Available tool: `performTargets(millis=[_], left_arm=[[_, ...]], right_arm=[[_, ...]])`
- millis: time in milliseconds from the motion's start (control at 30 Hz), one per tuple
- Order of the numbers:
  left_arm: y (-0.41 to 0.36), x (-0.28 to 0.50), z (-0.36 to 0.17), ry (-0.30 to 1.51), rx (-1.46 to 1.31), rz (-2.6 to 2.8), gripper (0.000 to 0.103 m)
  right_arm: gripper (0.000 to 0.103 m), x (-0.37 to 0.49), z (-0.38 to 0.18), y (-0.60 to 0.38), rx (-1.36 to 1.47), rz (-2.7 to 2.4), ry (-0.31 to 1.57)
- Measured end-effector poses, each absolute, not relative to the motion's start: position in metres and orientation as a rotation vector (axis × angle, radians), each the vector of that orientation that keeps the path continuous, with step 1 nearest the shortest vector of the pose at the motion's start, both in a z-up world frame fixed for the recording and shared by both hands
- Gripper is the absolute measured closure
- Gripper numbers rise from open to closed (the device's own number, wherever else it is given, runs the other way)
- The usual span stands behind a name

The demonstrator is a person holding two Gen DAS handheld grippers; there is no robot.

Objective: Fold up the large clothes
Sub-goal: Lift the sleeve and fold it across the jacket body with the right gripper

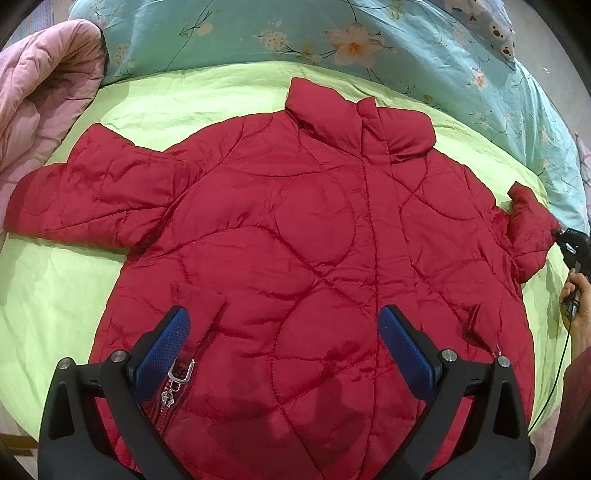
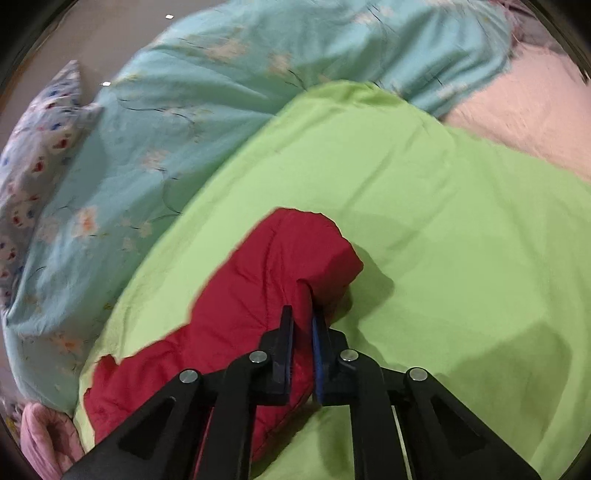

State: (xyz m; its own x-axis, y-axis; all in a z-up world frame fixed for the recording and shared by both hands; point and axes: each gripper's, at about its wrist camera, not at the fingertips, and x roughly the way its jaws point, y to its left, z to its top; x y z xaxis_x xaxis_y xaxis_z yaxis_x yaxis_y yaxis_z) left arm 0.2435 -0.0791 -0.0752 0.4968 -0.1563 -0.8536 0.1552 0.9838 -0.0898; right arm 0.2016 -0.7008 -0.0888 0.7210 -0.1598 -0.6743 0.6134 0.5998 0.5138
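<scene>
A red quilted jacket (image 1: 295, 236) lies front up on the green sheet (image 1: 55, 295), collar at the far side, one sleeve stretched out to the left. My left gripper (image 1: 284, 332) is open above the jacket's hem, beside the zipper pull (image 1: 180, 371), holding nothing. My right gripper (image 2: 303, 325) is shut on the cuff of the jacket's right sleeve (image 2: 266, 280) and lifts it a little off the sheet. It shows in the left wrist view (image 1: 569, 243) at the far right edge, at the sleeve end (image 1: 528, 229).
A teal floral quilt (image 1: 295, 33) lies bunched along the far side of the bed. A pink quilt (image 1: 40, 92) sits at the far left. A patterned pillow (image 2: 33, 155) lies beyond the teal quilt. Green sheet (image 2: 461, 240) spreads to the right of the sleeve.
</scene>
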Motion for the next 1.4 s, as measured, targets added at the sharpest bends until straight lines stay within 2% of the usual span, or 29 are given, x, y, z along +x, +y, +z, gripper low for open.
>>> performTargets(millis=[167,367,767,1000,1200,1400], left_arm=[[-0.079,0.243,-0.074,1.028,-0.013,-0.200,0.001],[-0.069,0.242,-0.069,1.014,-0.035,-0.217,0.001],[-0.021,0.241,-0.064,1.002,-0.130,-0.217,0.001],[0.009,0.242,-0.062,0.990,-0.194,-0.204,0.001],[0.037,0.243,-0.066,0.994,-0.228,-0.180,0.001],[0.063,0.254,-0.071,1.000,-0.289,-0.167,0.001]], right_arm=[[0.096,0.205,-0.049,-0.666,0.740,-0.380,0.586],[0.096,0.227,-0.007,-0.577,0.671,-0.148,0.591],[0.096,0.274,0.017,-0.389,0.690,0.290,0.645],[0.096,0.310,0.003,-0.294,0.705,0.461,0.748],[0.096,0.338,-0.033,-0.223,0.690,0.544,0.872],[0.096,0.347,-0.072,-0.193,0.675,0.556,0.971]])
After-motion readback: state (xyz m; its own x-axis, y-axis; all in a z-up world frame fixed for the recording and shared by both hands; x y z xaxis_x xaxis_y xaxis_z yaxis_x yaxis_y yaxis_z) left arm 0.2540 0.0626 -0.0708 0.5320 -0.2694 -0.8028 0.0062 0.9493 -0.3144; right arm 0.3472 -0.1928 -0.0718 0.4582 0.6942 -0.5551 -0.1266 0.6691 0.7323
